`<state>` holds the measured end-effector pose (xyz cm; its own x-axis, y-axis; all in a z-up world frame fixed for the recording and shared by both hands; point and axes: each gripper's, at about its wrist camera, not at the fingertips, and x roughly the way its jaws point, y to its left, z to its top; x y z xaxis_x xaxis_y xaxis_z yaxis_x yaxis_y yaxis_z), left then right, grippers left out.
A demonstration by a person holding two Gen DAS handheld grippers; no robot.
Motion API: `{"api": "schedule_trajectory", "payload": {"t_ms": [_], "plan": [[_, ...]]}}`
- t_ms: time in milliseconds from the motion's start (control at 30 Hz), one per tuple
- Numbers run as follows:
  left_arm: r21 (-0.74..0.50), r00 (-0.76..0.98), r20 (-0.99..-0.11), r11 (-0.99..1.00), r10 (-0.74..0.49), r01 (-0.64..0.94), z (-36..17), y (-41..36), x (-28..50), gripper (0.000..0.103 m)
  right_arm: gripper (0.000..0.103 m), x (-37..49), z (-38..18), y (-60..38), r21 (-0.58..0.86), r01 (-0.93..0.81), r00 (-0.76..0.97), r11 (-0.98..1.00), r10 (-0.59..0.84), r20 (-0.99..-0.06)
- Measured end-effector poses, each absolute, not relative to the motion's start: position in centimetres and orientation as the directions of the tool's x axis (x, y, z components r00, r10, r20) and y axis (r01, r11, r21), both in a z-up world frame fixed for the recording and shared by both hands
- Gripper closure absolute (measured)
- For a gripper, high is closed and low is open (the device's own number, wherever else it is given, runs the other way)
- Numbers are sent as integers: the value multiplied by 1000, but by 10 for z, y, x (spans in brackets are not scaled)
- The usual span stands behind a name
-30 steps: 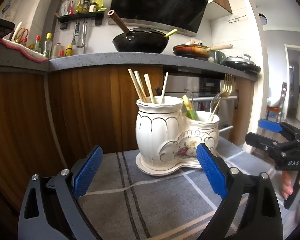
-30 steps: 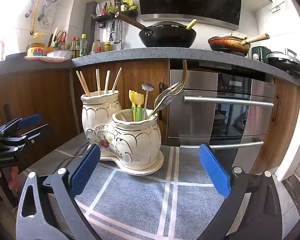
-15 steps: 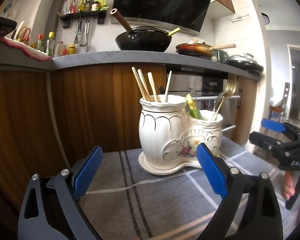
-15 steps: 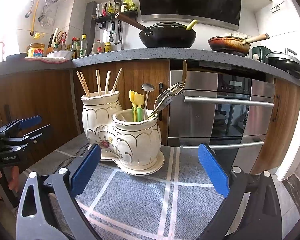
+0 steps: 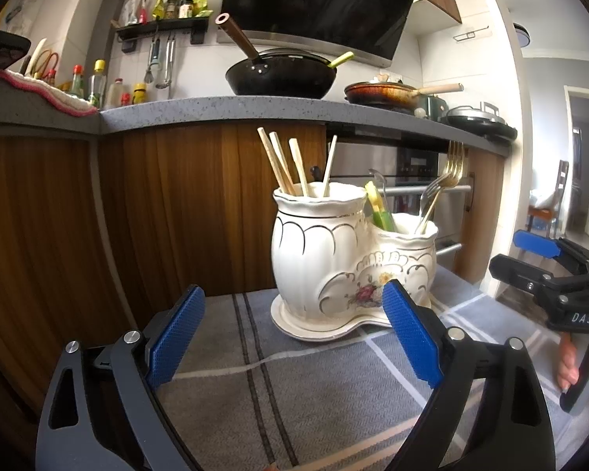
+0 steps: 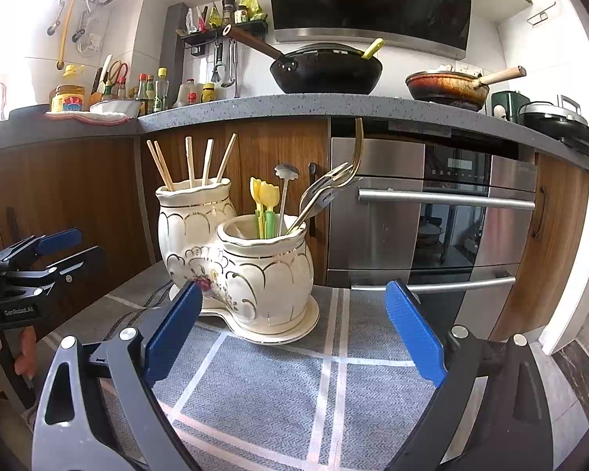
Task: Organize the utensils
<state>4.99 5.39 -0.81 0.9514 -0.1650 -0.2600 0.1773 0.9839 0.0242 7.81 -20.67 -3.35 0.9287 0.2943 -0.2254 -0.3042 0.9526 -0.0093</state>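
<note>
A white ceramic double holder [image 5: 333, 259] [image 6: 235, 271] stands on a grey striped cloth [image 5: 294, 384] [image 6: 294, 384]. Its tall pot holds several wooden chopsticks [image 5: 282, 165] [image 6: 192, 161]. Its low pot holds yellow-green plastic utensils [image 6: 265, 206] [image 5: 379, 208], a thin metal pick [image 6: 284, 192] and metal forks [image 6: 333, 184] [image 5: 441, 192]. My left gripper [image 5: 292, 337] is open with nothing between its blue pads, short of the holder. My right gripper [image 6: 292, 329] is open and empty too, facing the low pot. Each gripper shows in the other's view, the right gripper [image 5: 530, 255] and the left gripper [image 6: 59, 247].
Behind the holder run wooden cabinets [image 5: 157, 204] and a steel oven [image 6: 432, 216] under a grey counter [image 6: 294, 106]. A black wok [image 6: 326, 70] and a frying pan [image 6: 447, 86] sit on top. A person's hand [image 5: 573, 361] holds the right gripper's handle.
The left wrist view has shifted slightly, so the holder sits a little further right and nearer. The right gripper has barely moved. Both stay open.
</note>
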Motion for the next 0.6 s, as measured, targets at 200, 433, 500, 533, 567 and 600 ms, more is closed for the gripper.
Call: {"api": "schedule_trajectory", "payload": {"t_ms": [200,433,500,533,567,600], "plan": [[25,950,-264,983,-168,181,-7,55,48,12,10,80,-35,-203,-9,-313,924,950,303,-234],[27,955,-257,986,-150,162,-7,56,46,12,10,76,-36,-202,-11,-313,925,950,302,-229],[23,951,-265,985,-157,169,-7,56,47,12,10,76,-36,-203,-10,-313,926,950,302,-227],[24,950,-267,984,-164,177,-7,55,48,12,10,76,-36,-202,-11,-312,926,950,302,-228],[25,949,-268,983,-167,180,-7,54,48,12,10,76,-36,-203,-10,-313,926,950,302,-227],[25,949,-268,983,-168,181,-7,54,49,12,10,76,-36,-203,-10,-311,926,950,301,-227]]}}
